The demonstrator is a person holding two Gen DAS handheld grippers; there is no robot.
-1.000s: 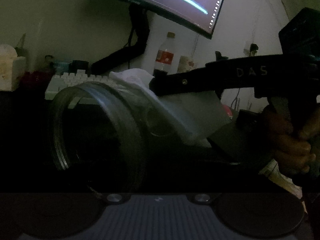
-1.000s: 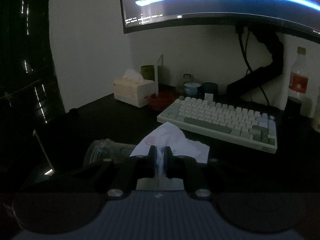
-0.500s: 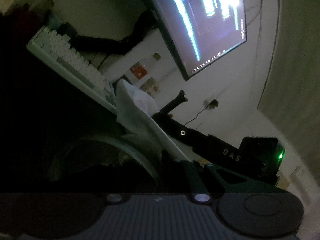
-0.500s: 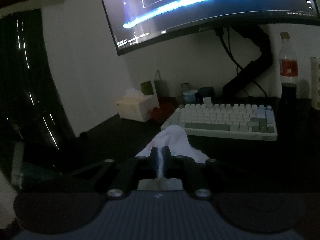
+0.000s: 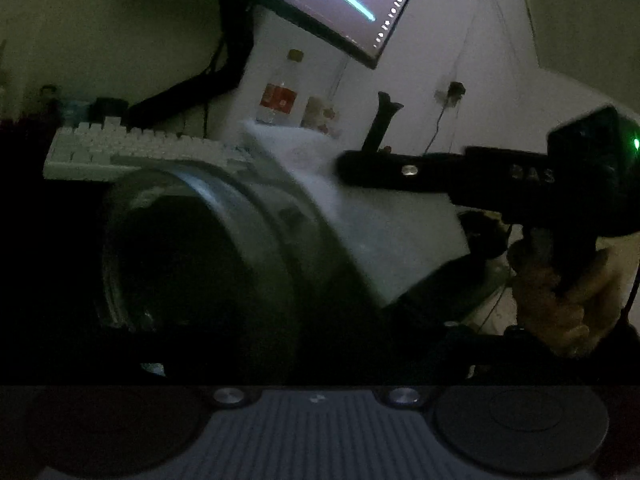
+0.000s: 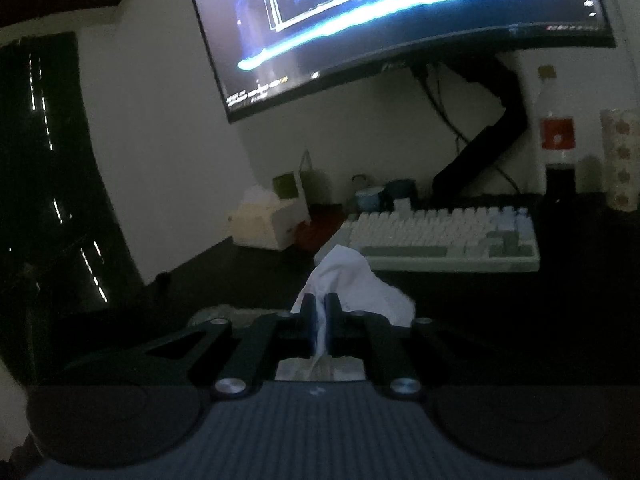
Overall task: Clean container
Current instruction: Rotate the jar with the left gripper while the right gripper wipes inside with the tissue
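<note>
- Clear, round, wide-mouthed plastic container: seen between the opening jaws of the left tongs (contact lost in darkness), mouth presented for wiping.
- White crumpled tissue: clamped in the closed right tongs, beside the container.

containers: 1 clear jar | white cloths: 1 | keyboards: 1 | monitors: 1 | bottles: 1 | tissue boxes: 1 | grippers: 2, left gripper, right gripper
</note>
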